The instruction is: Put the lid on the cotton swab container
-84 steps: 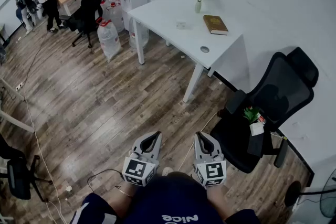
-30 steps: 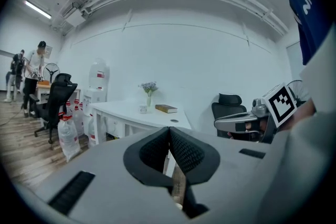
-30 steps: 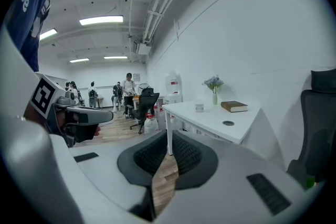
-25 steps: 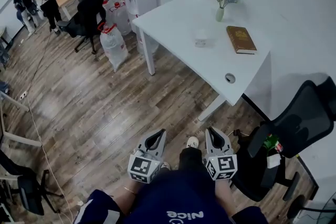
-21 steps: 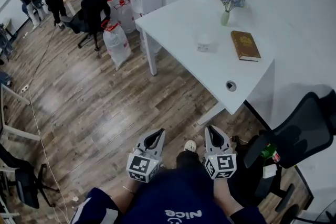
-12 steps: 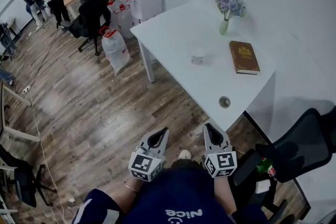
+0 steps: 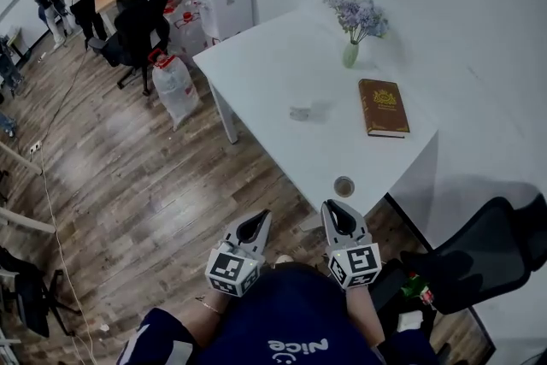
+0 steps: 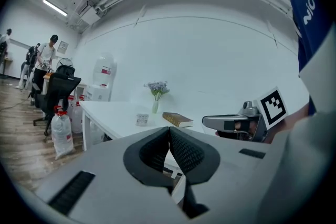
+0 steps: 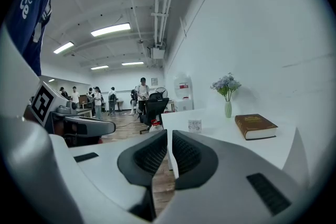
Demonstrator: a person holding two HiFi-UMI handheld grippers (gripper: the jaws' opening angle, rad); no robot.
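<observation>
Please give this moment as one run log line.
left gripper: shut, empty; right gripper: narrowly open, empty; cotton swab container: on white table, untouched; task: not started

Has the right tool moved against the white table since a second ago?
Yes. In the head view the right tool is now closer to the white table, its tip just below the cable hole.

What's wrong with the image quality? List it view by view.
Head view: cotton swab container smeared, white table washed out. Left gripper view: fisheye bends the wall, dark round border. Right gripper view: same bending, ceiling lights blown out.
</observation>
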